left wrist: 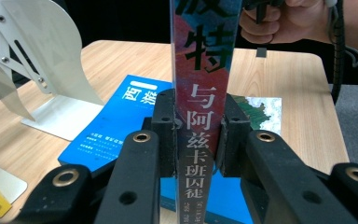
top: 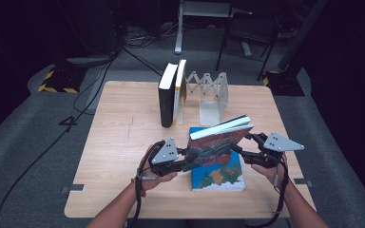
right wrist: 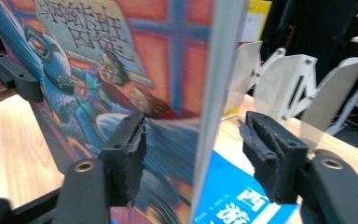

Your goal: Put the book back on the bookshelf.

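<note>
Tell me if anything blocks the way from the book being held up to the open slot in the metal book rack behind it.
Nothing visible does. The colourful book, clamped at its spine by the left tongs, hangs above the blue book. The tabletop between it and the metal rack is bare.

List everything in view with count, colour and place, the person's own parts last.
Held book: one, red and blue illustrated cover, lifted above the near middle of the table, between the two grippers.
Flat book: one, blue, lying on the table under the held book.
Upright books: two, one black and one white with yellow, standing at the far side against the bookend.
Folding bookend: one, silvery white, far middle of the table.
Table: one, light wood.
Chair: one, dark, behind the table.
Left gripper: black, fingers clamped on the held book's spine.
Right gripper: black, fingers apart, astride the page edge.
</note>
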